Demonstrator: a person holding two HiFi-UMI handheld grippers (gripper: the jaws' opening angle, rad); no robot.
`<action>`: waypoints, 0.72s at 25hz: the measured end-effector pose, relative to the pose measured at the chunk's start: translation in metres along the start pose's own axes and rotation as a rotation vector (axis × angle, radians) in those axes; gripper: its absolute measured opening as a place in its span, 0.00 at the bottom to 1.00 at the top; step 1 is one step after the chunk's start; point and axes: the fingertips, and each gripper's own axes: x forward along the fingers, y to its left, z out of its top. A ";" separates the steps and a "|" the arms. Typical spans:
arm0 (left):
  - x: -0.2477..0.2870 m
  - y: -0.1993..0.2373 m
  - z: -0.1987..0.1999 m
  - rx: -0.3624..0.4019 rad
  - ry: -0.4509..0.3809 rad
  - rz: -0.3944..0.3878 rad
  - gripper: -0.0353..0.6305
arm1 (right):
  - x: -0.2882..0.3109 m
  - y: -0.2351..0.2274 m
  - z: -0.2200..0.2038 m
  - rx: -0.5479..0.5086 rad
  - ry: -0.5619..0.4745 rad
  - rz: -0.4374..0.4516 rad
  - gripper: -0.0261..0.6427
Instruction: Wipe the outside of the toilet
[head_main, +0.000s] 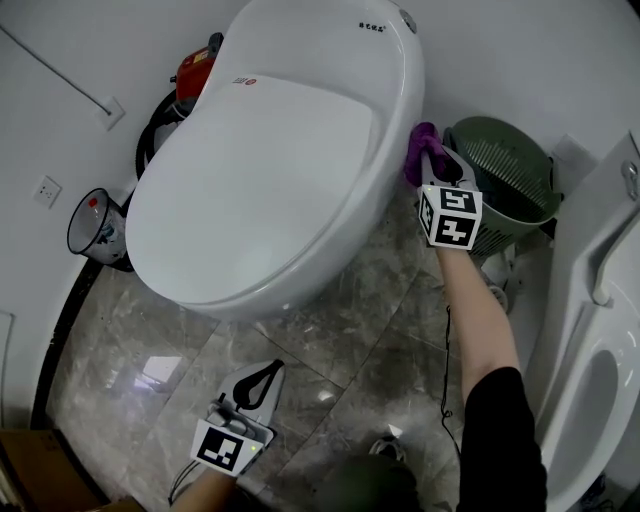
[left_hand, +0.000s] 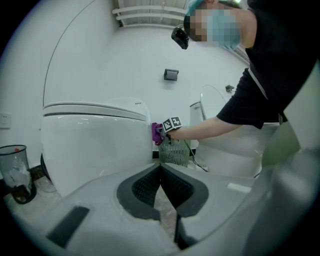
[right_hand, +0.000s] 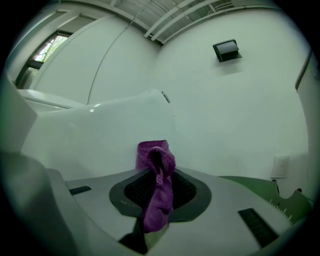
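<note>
A white toilet (head_main: 270, 160) with its lid down fills the upper middle of the head view. My right gripper (head_main: 432, 165) is shut on a purple cloth (head_main: 420, 150) and presses it against the toilet's right side wall. In the right gripper view the purple cloth (right_hand: 157, 187) hangs out between the shut jaws, with the toilet's wall (right_hand: 90, 135) just ahead. My left gripper (head_main: 258, 385) hovers low over the floor in front of the bowl, jaws shut on nothing. From the left gripper view I see the toilet (left_hand: 95, 142), the cloth (left_hand: 157, 133) and the right gripper (left_hand: 167, 131).
A green slatted basket (head_main: 505, 185) stands right of the toilet, close behind my right gripper. A second white toilet (head_main: 590, 380) is at the right edge. A wire waste bin (head_main: 98, 228) and a red item (head_main: 195, 70) sit left of the toilet. The floor is grey marble tile (head_main: 360, 340).
</note>
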 end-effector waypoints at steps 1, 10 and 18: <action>-0.001 0.000 0.000 -0.002 -0.003 -0.003 0.06 | -0.004 0.002 0.001 -0.005 -0.002 0.003 0.15; -0.002 0.012 0.001 -0.017 -0.048 -0.020 0.06 | -0.117 0.063 -0.008 0.069 -0.109 0.164 0.15; -0.014 0.022 0.004 0.000 -0.060 -0.004 0.06 | -0.235 0.188 -0.043 0.173 -0.129 0.439 0.15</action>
